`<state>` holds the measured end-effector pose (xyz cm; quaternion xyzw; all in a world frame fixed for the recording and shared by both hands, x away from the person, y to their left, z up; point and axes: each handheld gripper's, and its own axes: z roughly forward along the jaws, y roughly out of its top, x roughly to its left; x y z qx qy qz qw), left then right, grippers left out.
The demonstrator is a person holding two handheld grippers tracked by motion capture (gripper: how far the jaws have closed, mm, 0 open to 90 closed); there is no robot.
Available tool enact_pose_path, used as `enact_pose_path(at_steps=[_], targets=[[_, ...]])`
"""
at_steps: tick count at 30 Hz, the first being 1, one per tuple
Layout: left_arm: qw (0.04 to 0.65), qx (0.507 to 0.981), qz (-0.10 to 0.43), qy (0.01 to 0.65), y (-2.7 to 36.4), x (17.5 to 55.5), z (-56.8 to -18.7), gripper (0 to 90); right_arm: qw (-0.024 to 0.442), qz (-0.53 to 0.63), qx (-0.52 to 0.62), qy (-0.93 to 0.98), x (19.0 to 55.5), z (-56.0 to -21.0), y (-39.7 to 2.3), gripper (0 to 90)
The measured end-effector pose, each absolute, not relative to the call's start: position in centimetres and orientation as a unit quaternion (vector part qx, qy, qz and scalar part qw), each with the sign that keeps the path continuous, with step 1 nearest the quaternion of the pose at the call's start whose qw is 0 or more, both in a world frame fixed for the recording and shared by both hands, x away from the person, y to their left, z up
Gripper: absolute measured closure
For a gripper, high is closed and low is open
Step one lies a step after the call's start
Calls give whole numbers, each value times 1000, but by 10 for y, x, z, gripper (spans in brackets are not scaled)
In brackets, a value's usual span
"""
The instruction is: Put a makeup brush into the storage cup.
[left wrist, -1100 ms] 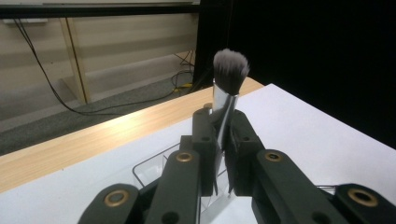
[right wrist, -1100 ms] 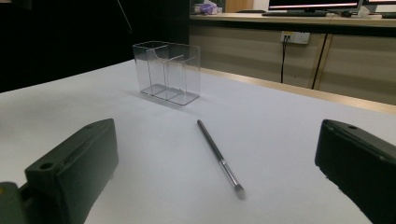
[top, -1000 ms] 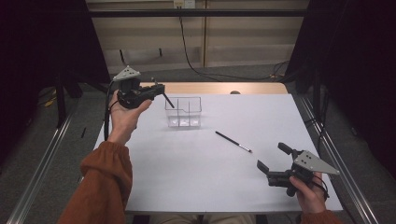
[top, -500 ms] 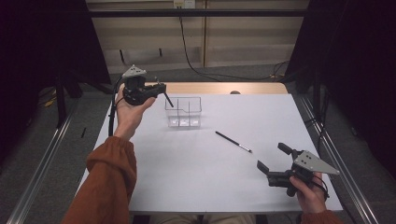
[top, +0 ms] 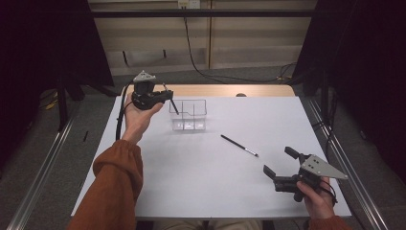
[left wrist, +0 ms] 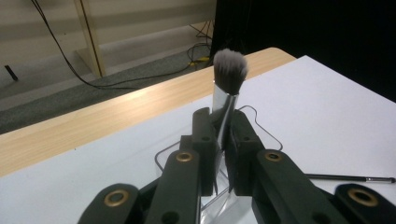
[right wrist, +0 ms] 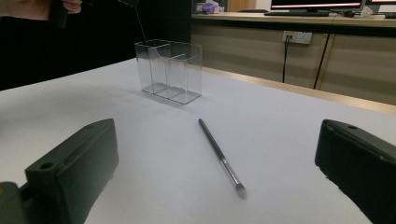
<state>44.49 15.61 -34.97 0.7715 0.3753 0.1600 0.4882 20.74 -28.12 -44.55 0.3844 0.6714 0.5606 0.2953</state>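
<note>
Makeup brush [left wrist: 229, 74] pinched in left tool [top: 165, 96], bristles up, handle tip just above the clear organizer's [top: 189, 115] left end. Right tool [top: 283, 166] spread wide, empty, low over white surface [top: 191, 177]; thin brush [top: 239, 145] lies between it and organizer.

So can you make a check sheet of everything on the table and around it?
Surface: white table top, bare in the middle; wooden edge at the far side.
Job's things: fluffy brush clamped in the left gripper, its handle tip at the rim of the clear organizer; thin brush lying flat on the table.
Clutter: nothing seen.
Grippers: left gripper shut on the fluffy brush; right gripper open, held low near the table's right front corner, nothing between its jaws.
Cables: black cable trails from the left gripper; floor cable behind.
Surroundings: dark curtains, metal rails alongside.
</note>
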Motion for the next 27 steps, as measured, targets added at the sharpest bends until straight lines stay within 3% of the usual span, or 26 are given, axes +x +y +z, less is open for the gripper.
enact_pose_path(at_steps=[23,27], targets=[[479,779,152,375,150,447,-369,835,286,561,383,676,207,-446,-281,0],[481,774,146,385,151,448,-370,795,285,562,384,675,207,-446,-281,0]])
